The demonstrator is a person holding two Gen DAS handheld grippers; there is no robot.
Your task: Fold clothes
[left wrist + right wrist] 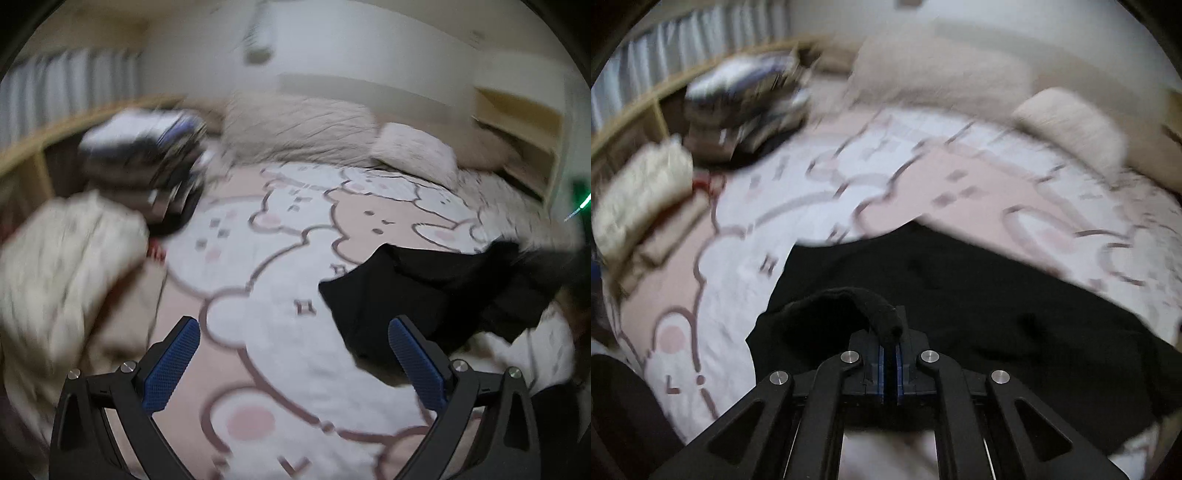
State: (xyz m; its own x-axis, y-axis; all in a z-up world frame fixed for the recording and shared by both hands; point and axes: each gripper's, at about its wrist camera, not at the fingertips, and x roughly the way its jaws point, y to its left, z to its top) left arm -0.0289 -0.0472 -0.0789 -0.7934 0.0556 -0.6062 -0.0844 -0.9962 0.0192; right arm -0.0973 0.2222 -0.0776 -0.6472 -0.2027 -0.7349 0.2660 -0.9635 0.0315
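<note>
The right gripper [889,345] is pinching a rolled edge of the crumpled black fabric garment [960,295], which is lying on the pink-and-white bear-print bedsheet [288,258]. The left gripper [295,350] is hovering wide apart, holding nothing, beside the garment's near corner. Lifting is probably going best slowly, keeping the cloth taut; beyond are lying beige fluffy pillows [295,125].

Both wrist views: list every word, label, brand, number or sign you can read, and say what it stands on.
None can be read.
Bedsheet: only cartoon bears and sparkle marks, no lettering.
Dark stack of clothes: light patches may be print, too blurred to read.
Black garment, clamped in the right gripper: no visible print.
</note>
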